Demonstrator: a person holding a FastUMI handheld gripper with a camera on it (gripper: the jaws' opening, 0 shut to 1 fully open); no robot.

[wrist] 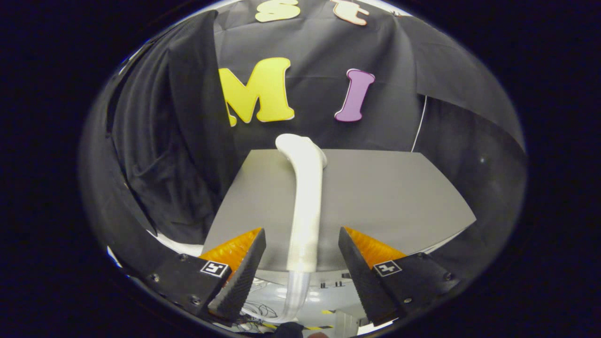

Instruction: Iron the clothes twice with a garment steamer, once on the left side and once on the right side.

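Garment steamer (306, 197): a white, elongated unit lying on the grey surface (389, 197), its handle pointing toward the near edge and its bent head at the far edge. A clear hose (296, 295) runs from the handle end down past the near edge of the surface. The handle end sits between the fingers of the gripper (302, 263). The gripper fingers are spread apart, one on each side of the handle, with a visible gap on both sides; neither finger touches it. Dark clothes (159, 155) hang to the left of the surface, in front of the black cloth wall (394, 94). A thin white cable (419, 126) runs down the wall at the far right corner of the surface.
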